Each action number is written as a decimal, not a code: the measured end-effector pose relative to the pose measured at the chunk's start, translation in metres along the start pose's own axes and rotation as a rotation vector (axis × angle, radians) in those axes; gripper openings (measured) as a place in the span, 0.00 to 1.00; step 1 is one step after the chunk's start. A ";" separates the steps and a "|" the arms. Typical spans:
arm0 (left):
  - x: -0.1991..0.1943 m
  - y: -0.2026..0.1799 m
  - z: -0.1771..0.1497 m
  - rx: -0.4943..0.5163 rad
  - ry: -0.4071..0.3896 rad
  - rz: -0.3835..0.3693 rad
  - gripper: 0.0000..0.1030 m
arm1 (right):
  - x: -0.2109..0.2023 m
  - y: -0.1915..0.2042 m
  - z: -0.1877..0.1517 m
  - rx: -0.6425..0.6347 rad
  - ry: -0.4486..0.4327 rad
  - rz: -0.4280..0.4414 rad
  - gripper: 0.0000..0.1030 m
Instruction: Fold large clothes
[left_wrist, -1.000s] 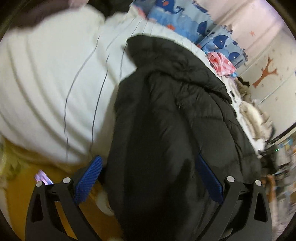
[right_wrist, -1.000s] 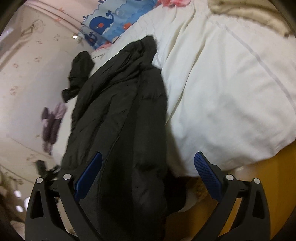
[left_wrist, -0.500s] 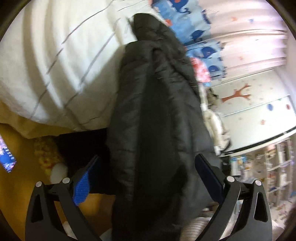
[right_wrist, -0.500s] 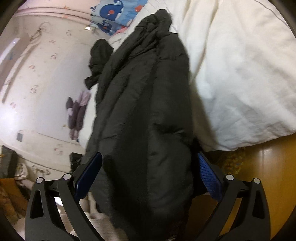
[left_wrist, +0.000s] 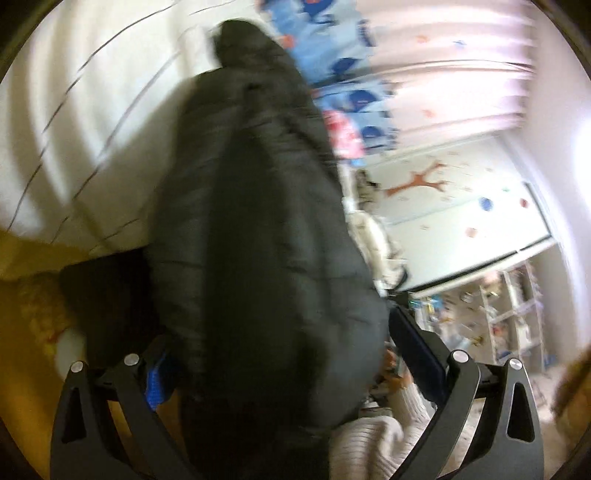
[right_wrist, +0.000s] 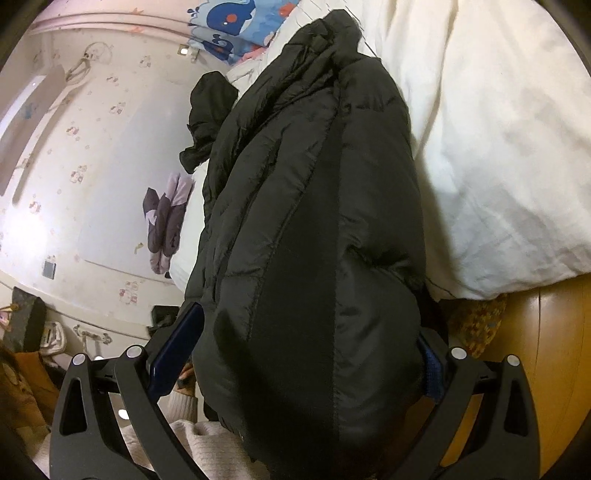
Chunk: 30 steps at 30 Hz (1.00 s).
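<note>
Honestly can't read a single word, number or logo in either view. The black puffer jacket shows no tag or brand mark on the side facing the cameras. The blue bedding past its far end just has whale cartoons, no lettering. The wall off to the side has coloured decals only, and the left view is too blurry anyway.

Both cameras sit right behind their blue fingers and look up along the black coat, very close. The left one faces the curtain side, the right one the other wall. Both see the white bed cover.
</note>
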<state>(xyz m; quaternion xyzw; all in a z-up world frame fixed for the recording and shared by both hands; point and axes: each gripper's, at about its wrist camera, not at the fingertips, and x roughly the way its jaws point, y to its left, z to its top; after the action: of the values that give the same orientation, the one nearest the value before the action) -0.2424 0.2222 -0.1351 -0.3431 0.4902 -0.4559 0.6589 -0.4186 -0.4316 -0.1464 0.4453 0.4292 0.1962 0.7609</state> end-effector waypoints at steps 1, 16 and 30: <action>-0.001 -0.003 0.001 0.015 -0.005 0.004 0.93 | 0.002 0.002 0.000 -0.007 0.000 -0.012 0.93; -0.005 -0.026 0.012 0.074 -0.040 -0.087 0.92 | -0.018 0.026 0.004 -0.085 -0.093 0.194 0.94; 0.017 -0.036 0.012 0.031 -0.030 0.263 0.30 | -0.018 0.026 -0.003 -0.125 -0.183 0.081 0.22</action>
<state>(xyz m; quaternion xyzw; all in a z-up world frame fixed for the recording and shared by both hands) -0.2385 0.1935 -0.1056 -0.2724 0.5138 -0.3679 0.7256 -0.4295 -0.4289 -0.1167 0.4300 0.3268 0.2116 0.8146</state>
